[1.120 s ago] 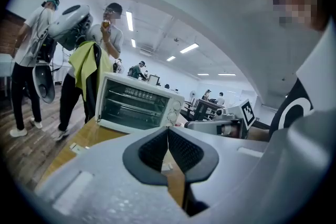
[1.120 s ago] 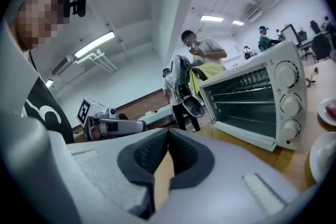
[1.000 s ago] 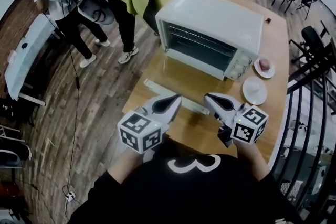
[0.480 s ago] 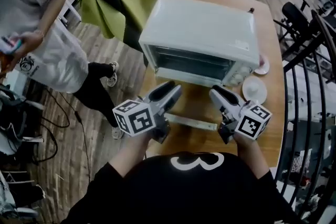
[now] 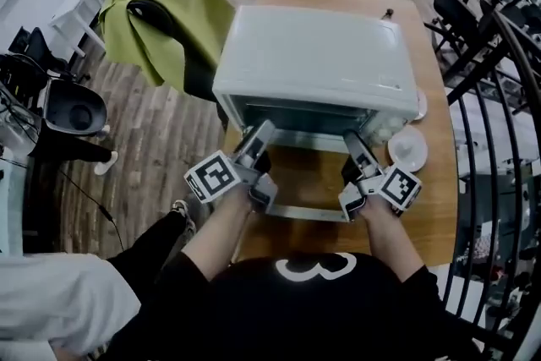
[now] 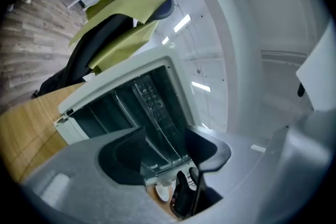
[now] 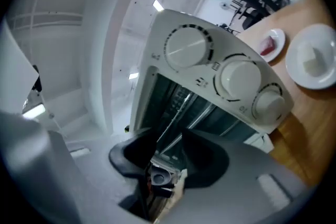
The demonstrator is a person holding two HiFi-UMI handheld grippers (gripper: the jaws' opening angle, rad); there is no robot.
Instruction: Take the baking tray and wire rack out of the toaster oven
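The white toaster oven (image 5: 317, 55) stands on the wooden table (image 5: 439, 207) with its door (image 5: 304, 214) folded down flat toward me. The wire rack's bars (image 6: 157, 113) (image 7: 178, 107) show inside the dark cavity; I cannot tell the baking tray apart from it. My left gripper (image 5: 260, 156) (image 6: 168, 147) points level into the left side of the oven mouth, jaws opening, nothing clamped. My right gripper (image 5: 353, 165) (image 7: 170, 152) reaches toward the right side below the knobs (image 7: 239, 78), jaws also opening and holding nothing.
A white plate (image 5: 408, 148) (image 7: 314, 63) and a small plate with a pink item (image 7: 270, 43) sit to the right of the oven. A chair draped in green cloth (image 5: 169, 13) stands to the left of the table. A black railing (image 5: 499, 139) runs along the right.
Both grippers have moved forward over the lowered door to the oven mouth and rolled. Their jaws have gone from shut to parted. The person on the left has walked nearer.
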